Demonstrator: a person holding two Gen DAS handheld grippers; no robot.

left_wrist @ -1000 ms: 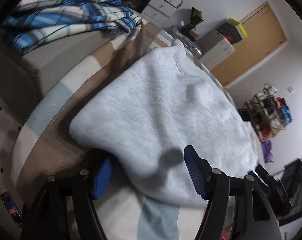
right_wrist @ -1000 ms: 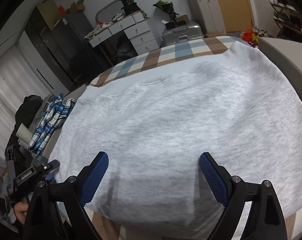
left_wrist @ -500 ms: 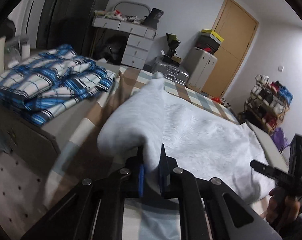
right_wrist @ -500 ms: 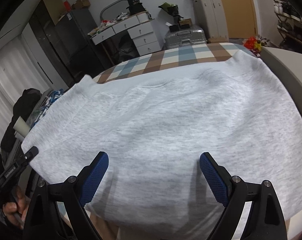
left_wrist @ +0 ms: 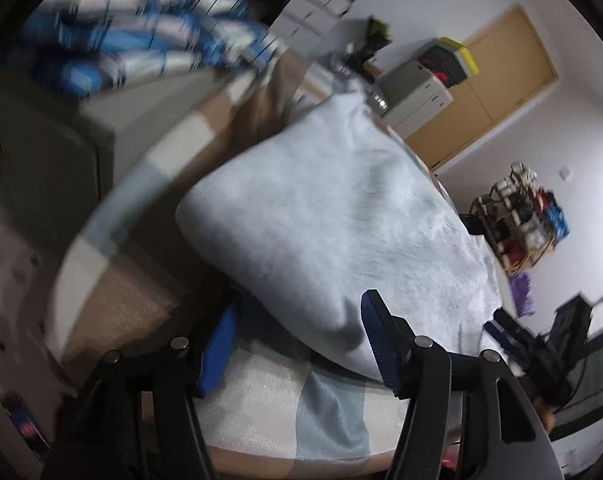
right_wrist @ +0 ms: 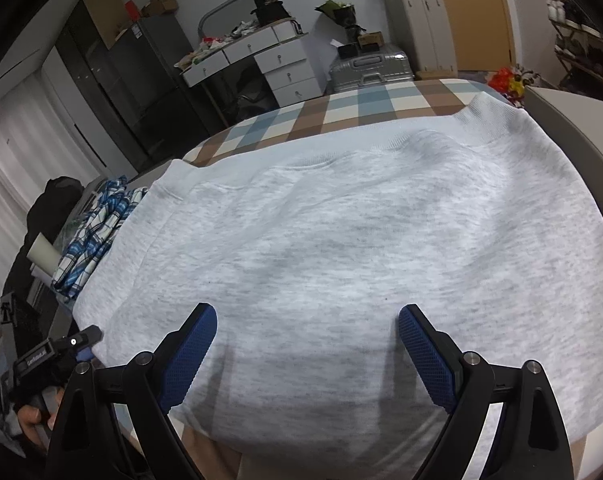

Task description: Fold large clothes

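A light grey sweatshirt point(right_wrist: 361, 248) lies folded flat on the checked bedcover point(right_wrist: 361, 100). In the left wrist view the sweatshirt point(left_wrist: 333, 224) has its near corner lying between my blue pads. My left gripper point(left_wrist: 301, 344) is open, one pad at each side of that corner, not closed on it. My right gripper point(right_wrist: 307, 356) is open and empty, hovering just above the near edge of the sweatshirt. The left gripper also shows in the right wrist view point(right_wrist: 77, 344) at the sweatshirt's left corner.
A folded blue plaid shirt point(right_wrist: 97, 228) lies on a grey cabinet left of the bed; it also shows, blurred, in the left wrist view point(left_wrist: 141, 44). White drawers point(right_wrist: 269, 64), a silver suitcase point(right_wrist: 369, 68) and a wooden door point(left_wrist: 497, 76) stand beyond the bed.
My left gripper had pinched and lifted the sweatshirt's left corner half a second ago; it has opened and the corner lies down again. My right gripper has stayed open and still.
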